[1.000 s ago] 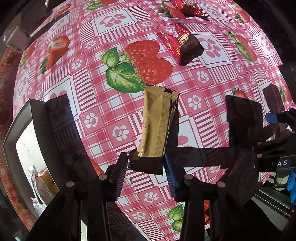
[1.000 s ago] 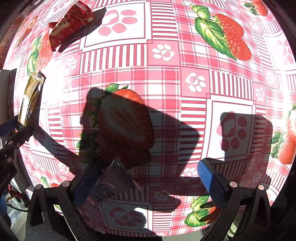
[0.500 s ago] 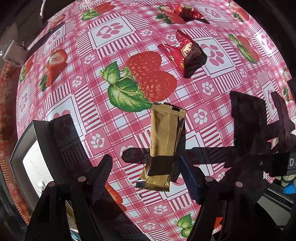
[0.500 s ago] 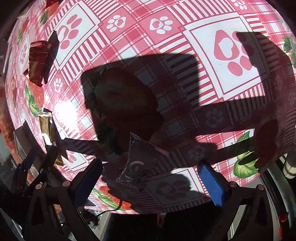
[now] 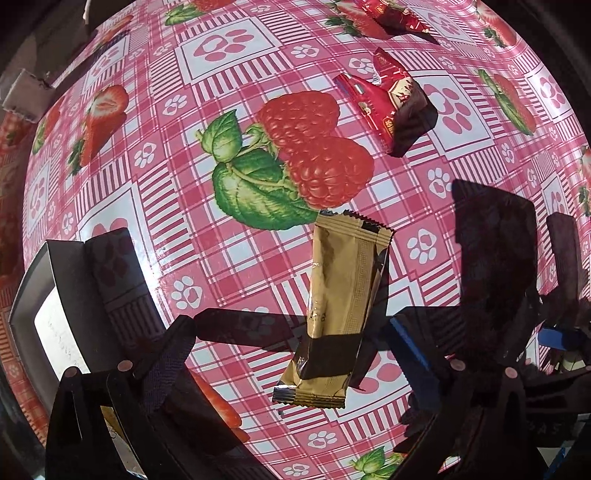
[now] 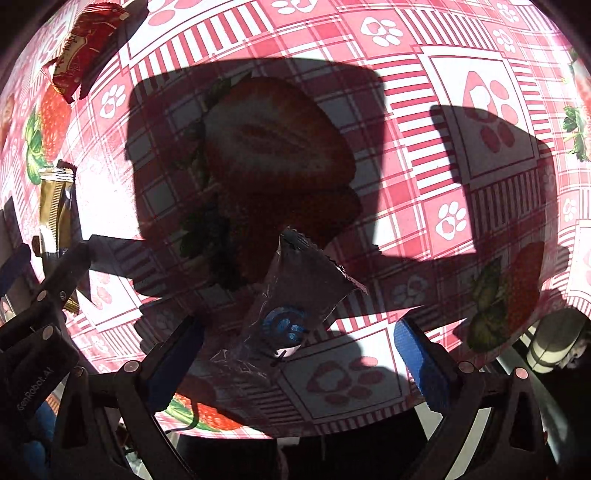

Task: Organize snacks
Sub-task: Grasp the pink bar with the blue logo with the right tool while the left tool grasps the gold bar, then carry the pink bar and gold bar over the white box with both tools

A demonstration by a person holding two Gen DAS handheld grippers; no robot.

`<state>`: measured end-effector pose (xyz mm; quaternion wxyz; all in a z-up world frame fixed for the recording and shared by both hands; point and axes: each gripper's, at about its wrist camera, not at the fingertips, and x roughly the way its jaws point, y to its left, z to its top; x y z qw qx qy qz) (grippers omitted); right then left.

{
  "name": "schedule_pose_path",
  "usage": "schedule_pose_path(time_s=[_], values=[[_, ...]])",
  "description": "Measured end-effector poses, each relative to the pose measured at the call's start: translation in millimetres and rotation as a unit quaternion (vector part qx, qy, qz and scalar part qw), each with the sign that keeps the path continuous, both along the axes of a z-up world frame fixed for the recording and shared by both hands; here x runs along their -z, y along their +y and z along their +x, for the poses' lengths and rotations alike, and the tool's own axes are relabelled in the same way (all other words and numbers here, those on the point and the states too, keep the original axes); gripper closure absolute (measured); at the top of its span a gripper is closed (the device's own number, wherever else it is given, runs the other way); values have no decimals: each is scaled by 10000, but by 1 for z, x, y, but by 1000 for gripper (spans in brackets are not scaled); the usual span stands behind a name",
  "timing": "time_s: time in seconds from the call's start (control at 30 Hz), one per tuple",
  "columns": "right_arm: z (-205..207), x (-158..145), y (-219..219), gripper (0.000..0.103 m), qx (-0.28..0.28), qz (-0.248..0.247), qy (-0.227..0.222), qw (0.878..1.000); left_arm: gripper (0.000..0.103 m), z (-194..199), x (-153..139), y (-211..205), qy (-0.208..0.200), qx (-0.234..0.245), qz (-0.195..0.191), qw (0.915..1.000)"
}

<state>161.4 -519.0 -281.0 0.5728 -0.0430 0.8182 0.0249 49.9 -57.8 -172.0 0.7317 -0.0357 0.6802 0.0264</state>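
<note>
The left gripper (image 5: 291, 354) is spread wide, its jaws having just been opening, and the gold bar (image 5: 340, 306) that was pinched between them a second ago is seen lying loose on the tablecloth (image 5: 184, 206) between the parted pads, touched by neither. A release is judged done; the bar is set down, not yet stowed. Beyond it, ahead and to the right, a red packet (image 5: 384, 107) is seen, with a second (image 5: 388, 16) farther on. A box (image 5: 33, 288) is seen just left of the left finger. The right gripper (image 6: 299, 354) is also held wide, a dark wrapper (image 6: 295, 295) lying unclamped between its pads, closer to the left one.
</note>
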Motion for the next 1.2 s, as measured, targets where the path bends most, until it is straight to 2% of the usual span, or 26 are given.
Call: schedule_pose_path(time_s=[0.1,0.23,0.3,0.33,0.37,0.4,0.43,0.47,0.5,0.6,0.63,0.67,0.73,0.87,1.03,1.2], values=[[7,7,0,0,7,-16,107,9999,0,-3,2,5,-36,-38,-60,10000],[5,7,6,1,-133,-33,-96,9999,0,-2,3,4,-41,-44,-53,10000],[1,-1,16,10,-407,-2,-257,9988,0,-1,0,0,-14,-25,-43,10000],[-1,-6,21,22,-596,24,-339,9976,0,0,0,-1,-3,-5,-33,10000],[-6,-11,26,38,-809,48,-417,9958,1,1,0,-4,-6,19,-26,10000],[-9,-16,32,48,-1045,75,-503,9932,2,0,-3,-4,-12,48,-29,10000],[-11,-20,37,70,-1253,98,-571,9904,6,0,-4,-5,-22,77,-49,10000],[-13,-22,41,79,-1458,158,-632,9872,9,0,-7,-6,-33,116,-71,9999],[-15,-24,44,79,-1599,192,-667,9847,12,0,-9,-8,-50,164,-70,9998],[-18,-26,40,79,-1624,395,-710,9834,30,1,-16,-17,-149,306,-88,9994],[-18,-28,36,79,-1553,495,-711,9841,43,2,-20,-19,-189,330,-101,9992],[-18,-30,31,79,-1468,615,-711,9847,61,1,-23,-21,-233,340,-125,9991],[-19,-33,17,79,-1326,782,-730,9854,79,1,-25,-21,-219,305,-247,9990],[-9,-39,5,79,-1179,849,-758,9865,78,-9,-26,-8,-148,-26,-588,9982],[3,-32,-18,79,-988,933,-763,9878,78,-30,-32,8,-157,-312,-602,9976],[12,-31,-11,79,-1162,897,-733,9865,78,-55,-43,13,-213,-519,-584,9967]])
